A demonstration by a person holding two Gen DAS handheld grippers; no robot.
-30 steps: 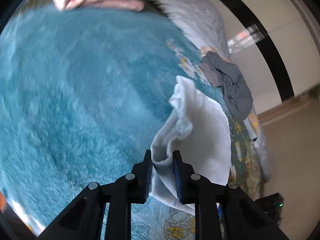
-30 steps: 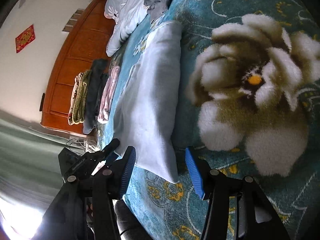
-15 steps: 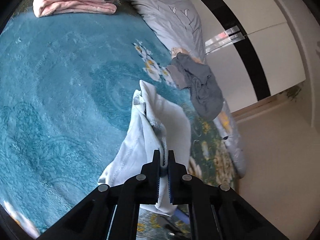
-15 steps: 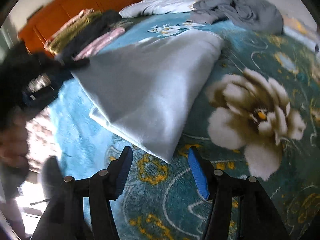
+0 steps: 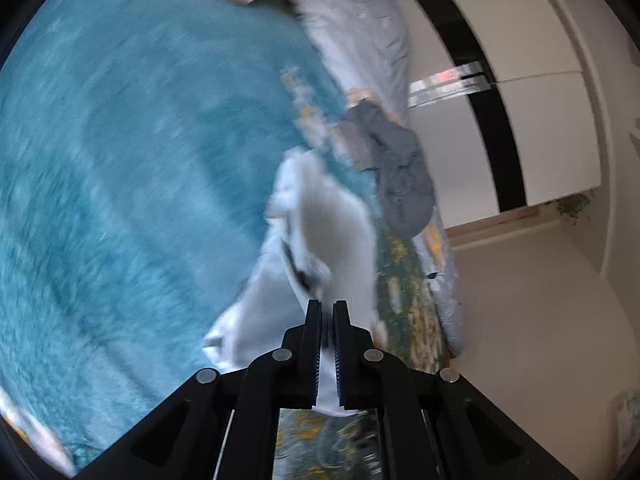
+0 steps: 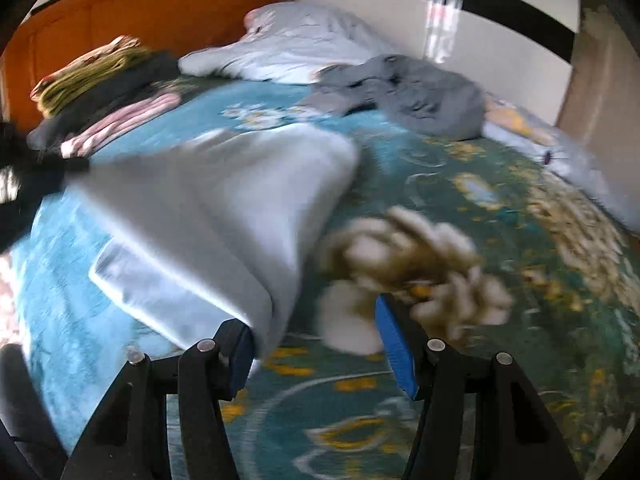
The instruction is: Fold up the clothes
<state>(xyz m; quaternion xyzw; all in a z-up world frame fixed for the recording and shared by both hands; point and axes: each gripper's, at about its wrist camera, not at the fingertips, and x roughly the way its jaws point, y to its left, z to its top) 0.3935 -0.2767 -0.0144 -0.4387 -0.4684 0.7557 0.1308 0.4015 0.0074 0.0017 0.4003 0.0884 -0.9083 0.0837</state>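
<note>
Fleece or soft knit is my guess for the pale blue-grey garment (image 6: 208, 208): it looks light, limp and thick enough to hold a fold, so it should drape and sag wherever it is not supported, and is best taken at a corner or a doubled edge instead of mid-panel. It lies partly folded on the teal flowered blanket (image 6: 460, 420) that covers the bed, with a crumpled grey garment (image 6: 404, 88) and a pale quilt (image 6: 304, 44) beyond it and a stack of folded clothes (image 6: 104, 92) by the wooden headboard (image 6: 132, 4). The left gripper (image 5: 327, 328) has its jaws pressed nearly together on an edge of the pale garment, with cloth showing in the narrow slit between the pads, and that side is lifted off the blanket. The right gripper (image 6: 320, 344) stands about half open and holds nothing; the garment's near corner sits just beside its left finger, perhaps brushing it, though blur leaves that uncertain. That corner looks like the sensible place for the right jaws to close.
</note>
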